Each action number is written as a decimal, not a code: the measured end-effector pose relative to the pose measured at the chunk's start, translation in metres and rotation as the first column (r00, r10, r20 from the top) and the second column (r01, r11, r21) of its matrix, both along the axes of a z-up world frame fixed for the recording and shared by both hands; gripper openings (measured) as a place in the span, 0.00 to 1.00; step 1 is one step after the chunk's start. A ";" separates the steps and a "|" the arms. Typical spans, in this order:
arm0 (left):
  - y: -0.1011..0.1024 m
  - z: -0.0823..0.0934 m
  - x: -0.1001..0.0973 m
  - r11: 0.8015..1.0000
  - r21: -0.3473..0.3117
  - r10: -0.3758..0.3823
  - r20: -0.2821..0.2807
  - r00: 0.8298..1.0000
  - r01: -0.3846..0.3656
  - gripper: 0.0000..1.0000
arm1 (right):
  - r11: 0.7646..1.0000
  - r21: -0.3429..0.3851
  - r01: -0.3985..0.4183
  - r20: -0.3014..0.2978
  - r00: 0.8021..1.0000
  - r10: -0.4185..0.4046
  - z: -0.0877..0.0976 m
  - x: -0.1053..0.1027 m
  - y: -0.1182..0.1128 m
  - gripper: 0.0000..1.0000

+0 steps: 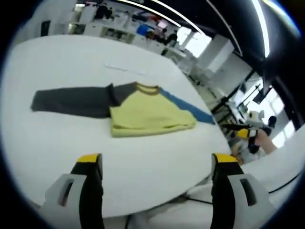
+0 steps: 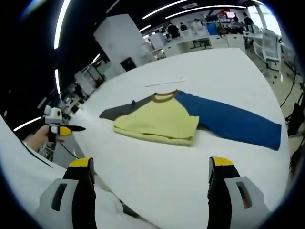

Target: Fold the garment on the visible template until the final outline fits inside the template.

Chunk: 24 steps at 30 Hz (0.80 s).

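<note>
On the tabletop [image 1: 71,157], shirt [image 1: 147,112] half folded
Body's doubled up, but both sleeves [image 2: 238,121] are out; my left hand-held gripper [image 1: 157,167] and right hand-held gripper [image 2: 148,169] are released, holding nothing.

A large white table [image 1: 62,143] spreads out in an open office; desks [image 2: 209,40] and white shelves [image 1: 112,31] stand behind under long ceiling lights [image 2: 164,8].

Both views bright and even. Ceiling strip lights [image 1: 259,24] glare at top of frame; windows [image 1: 198,43] blown out upper right in left gripper view. White worktop [image 2: 214,67] shows faint shadows. Fisheye bending and soft blur toward the edges.
</note>
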<state>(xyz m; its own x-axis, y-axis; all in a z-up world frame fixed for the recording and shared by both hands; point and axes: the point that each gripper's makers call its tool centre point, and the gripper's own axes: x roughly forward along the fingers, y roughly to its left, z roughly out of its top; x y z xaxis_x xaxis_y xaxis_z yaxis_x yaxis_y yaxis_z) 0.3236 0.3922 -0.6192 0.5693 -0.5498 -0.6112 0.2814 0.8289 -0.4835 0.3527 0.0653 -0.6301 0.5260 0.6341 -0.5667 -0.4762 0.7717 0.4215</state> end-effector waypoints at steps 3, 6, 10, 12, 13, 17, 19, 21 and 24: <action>-0.005 0.004 -0.005 1.000 -0.004 -0.027 -0.001 1.000 0.027 0.98 | 1.000 0.024 0.013 -0.004 1.000 -0.013 0.004 -0.003 -0.002 1.00; -0.003 0.005 -0.008 1.000 0.002 -0.028 -0.008 1.000 0.028 0.99 | 0.999 0.044 0.029 -0.014 0.999 -0.028 0.006 -0.005 -0.006 1.00; 0.001 0.010 -0.013 0.999 0.009 -0.039 -0.001 0.999 0.039 0.99 | 1.000 0.012 0.012 -0.010 1.000 -0.012 0.004 -0.009 -0.008 1.00; 0.004 0.014 -0.013 0.999 0.018 -0.039 0.013 0.999 0.039 0.99 | 1.000 0.016 0.003 -0.005 1.000 -0.003 0.006 -0.010 -0.006 1.00; 0.006 0.018 -0.013 0.999 0.016 -0.036 0.026 0.999 0.036 0.99 | 1.000 0.020 0.000 -0.002 1.000 0.000 0.007 -0.011 -0.006 0.99; 0.012 0.026 -0.010 1.000 0.014 -0.022 0.049 0.999 0.022 0.99 | 1.000 0.021 0.001 0.003 1.000 -0.001 0.008 -0.011 -0.004 0.99; 0.014 0.024 -0.008 1.000 0.023 -0.021 0.049 0.999 0.020 0.99 | 1.000 0.023 0.002 -0.002 1.000 -0.002 0.006 -0.012 -0.003 0.98; 0.019 0.017 -0.009 0.999 0.042 -0.020 0.028 0.999 0.018 0.99 | 1.000 0.023 0.002 -0.003 1.000 -0.002 0.005 -0.012 -0.001 0.98; 0.019 0.015 -0.011 0.999 0.044 -0.025 0.020 0.999 0.024 0.99 | 1.000 0.029 0.003 -0.002 1.000 -0.003 0.005 -0.013 0.001 0.98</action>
